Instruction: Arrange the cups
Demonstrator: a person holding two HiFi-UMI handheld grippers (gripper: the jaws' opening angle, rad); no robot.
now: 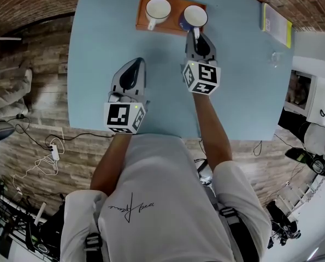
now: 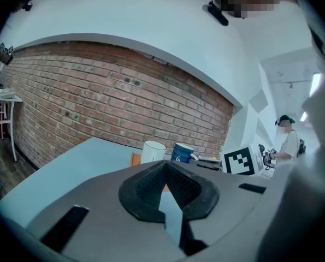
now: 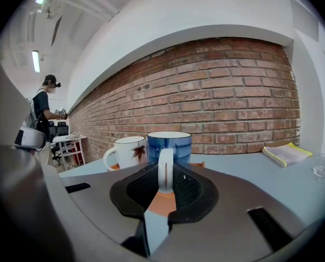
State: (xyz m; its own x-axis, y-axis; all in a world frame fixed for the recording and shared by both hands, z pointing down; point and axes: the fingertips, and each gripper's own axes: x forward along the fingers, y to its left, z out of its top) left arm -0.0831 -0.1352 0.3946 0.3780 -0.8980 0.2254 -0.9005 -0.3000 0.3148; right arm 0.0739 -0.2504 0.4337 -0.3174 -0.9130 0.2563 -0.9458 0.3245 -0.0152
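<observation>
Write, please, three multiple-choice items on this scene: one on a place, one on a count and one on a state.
1. Where do the white mug and the blue mug stand?
A) on the orange tray
B) on the bare table
C) on the yellow book

2. How many mugs are on that tray?
A) one
B) two
C) three

3. What is the right tool doing?
A) standing wide open and empty
B) gripping the blue mug's handle
C) gripping the white mug's rim

Answers:
1 A, since the head view shows both mugs inside the tray's edges.
2 B, since only the white and the blue one show there.
3 B, since the right gripper view shows the white handle upright between the tool's pads.
</observation>
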